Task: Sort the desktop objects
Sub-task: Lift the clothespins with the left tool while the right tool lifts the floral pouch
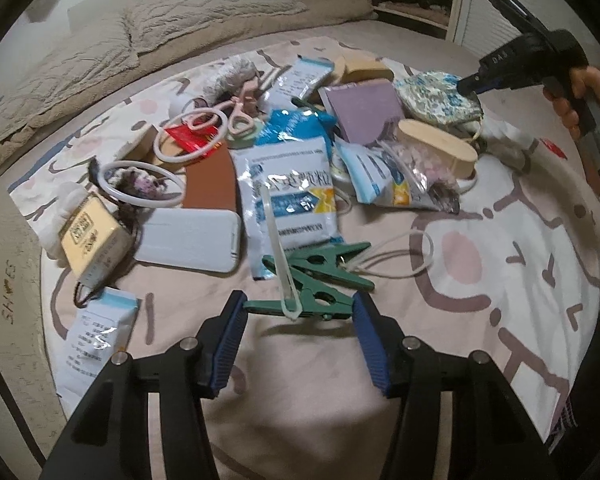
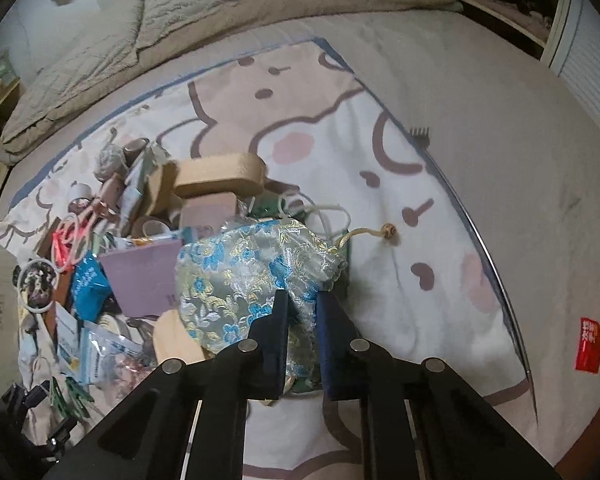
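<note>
While my left gripper (image 1: pixel 300 310) is clamping the green clothespin (image 1: pixel 300 304), my right gripper's (image 2: pixel 302 308) fingers are pinching the brocade pouch (image 2: pixel 256 276) to separate both from the pile.

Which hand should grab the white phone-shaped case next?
Neither yet, both are full. Probably left afterwards: the left gripper, clamping a green clothespin, hangs near the white case. The right gripper pinches the brocade pouch.
</note>
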A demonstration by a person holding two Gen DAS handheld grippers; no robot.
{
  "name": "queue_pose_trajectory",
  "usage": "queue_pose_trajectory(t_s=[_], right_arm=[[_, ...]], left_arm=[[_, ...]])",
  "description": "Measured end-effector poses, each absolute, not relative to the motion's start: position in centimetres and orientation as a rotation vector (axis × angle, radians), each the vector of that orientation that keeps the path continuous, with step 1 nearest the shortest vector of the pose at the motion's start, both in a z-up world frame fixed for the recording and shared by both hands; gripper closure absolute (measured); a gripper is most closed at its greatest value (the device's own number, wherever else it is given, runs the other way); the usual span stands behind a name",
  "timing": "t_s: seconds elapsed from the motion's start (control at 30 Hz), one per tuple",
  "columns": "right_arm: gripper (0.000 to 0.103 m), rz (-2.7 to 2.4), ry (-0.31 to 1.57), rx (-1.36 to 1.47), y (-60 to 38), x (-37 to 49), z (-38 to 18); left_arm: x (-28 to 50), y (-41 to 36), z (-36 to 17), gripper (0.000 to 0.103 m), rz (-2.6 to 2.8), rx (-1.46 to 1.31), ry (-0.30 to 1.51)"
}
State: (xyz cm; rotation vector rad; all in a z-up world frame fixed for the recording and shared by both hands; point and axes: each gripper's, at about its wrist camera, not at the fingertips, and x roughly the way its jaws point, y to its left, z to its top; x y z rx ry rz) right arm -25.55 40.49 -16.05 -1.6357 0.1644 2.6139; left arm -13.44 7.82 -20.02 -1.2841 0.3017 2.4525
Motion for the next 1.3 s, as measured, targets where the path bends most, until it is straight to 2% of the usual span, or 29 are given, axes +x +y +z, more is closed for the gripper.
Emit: queue_pose_trajectory(t_s=[0.53,1.3], right_arm=[[0.094,2.769,0.196,-1.478,38.2,-24.6,-10.7],[0.094,3.134,0.183,-1.374,27.5,-22.2,-3.5]], left_arm=[[-13.0,6.0,-16.5,0.049,2.532,-1.219,0.226],[-10.8,0.1,-8.4,0.049,2.748,-1.053,0.096]])
